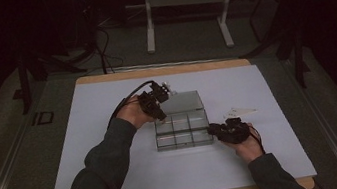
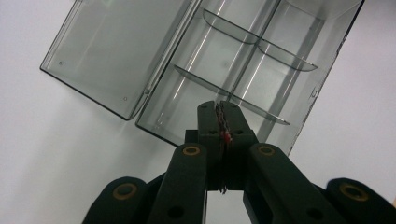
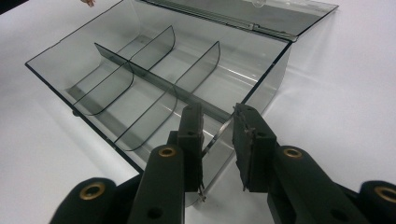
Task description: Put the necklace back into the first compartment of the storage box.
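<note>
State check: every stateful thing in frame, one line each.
Clear plastic compartment box: open, compartments empty.
Box's hinged clear lid: swung fully back, flat on the table.
Left hand-held gripper: shut, a small thin dark and red item pinched between the pads, above the box.
Right hand-held gripper: jaws partly open around the box's corner wall; contact unclear.
</note>
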The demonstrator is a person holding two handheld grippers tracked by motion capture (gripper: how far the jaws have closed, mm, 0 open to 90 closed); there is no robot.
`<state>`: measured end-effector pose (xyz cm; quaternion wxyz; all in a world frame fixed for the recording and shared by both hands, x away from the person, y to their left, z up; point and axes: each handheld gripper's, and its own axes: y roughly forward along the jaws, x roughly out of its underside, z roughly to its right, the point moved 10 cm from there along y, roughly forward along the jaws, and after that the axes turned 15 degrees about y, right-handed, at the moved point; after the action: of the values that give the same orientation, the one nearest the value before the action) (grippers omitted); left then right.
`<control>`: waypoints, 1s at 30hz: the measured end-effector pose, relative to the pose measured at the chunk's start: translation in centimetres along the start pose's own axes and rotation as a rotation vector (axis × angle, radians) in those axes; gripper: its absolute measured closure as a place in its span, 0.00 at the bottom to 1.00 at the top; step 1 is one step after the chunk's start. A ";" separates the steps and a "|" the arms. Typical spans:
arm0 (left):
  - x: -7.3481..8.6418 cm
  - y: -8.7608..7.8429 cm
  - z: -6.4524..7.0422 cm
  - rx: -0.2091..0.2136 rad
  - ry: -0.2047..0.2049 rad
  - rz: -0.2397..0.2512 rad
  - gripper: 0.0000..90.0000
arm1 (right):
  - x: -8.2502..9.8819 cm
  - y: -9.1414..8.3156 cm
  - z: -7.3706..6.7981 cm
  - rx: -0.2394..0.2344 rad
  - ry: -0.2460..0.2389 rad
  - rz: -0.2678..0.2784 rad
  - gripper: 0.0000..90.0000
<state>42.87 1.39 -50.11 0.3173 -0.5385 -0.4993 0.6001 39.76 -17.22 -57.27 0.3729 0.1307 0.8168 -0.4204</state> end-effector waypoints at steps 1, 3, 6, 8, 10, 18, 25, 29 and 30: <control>-0.1 0.1 0.0 0.000 0.001 0.000 0.99 | 0.0 0.0 0.0 0.000 0.000 0.000 0.82; -0.1 0.3 0.0 0.001 0.004 -0.007 0.99 | 0.0 0.0 0.0 0.000 0.000 0.000 0.82; -0.3 0.6 0.1 0.004 0.007 -0.011 0.99 | 0.0 0.0 0.0 0.000 0.000 -0.001 0.82; -0.4 0.7 0.0 0.005 0.010 -0.011 0.99 | 0.0 0.0 0.0 0.000 0.000 0.000 0.82; -0.4 0.9 0.0 0.005 0.007 -0.013 0.99 | 0.0 0.0 0.0 0.000 0.000 -0.001 0.82; -0.3 1.5 -0.1 0.007 0.005 -0.032 0.99 | 0.0 0.0 0.0 -0.001 0.001 -0.002 0.82; -0.3 2.0 -0.2 0.010 -0.001 -0.046 0.99 | 0.0 0.0 0.0 -0.001 0.002 -0.002 0.82; -0.2 2.3 -0.2 0.011 -0.003 -0.053 0.99 | 0.0 0.0 0.0 -0.001 0.002 -0.003 0.82; -0.2 2.4 -0.2 0.013 -0.003 -0.059 0.99 | 0.0 0.0 0.0 -0.001 0.002 -0.002 0.82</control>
<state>43.52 0.53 -52.31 0.3375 -0.5207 -0.5115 0.5944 39.72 -17.22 -57.27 0.3715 0.1300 0.8176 -0.4202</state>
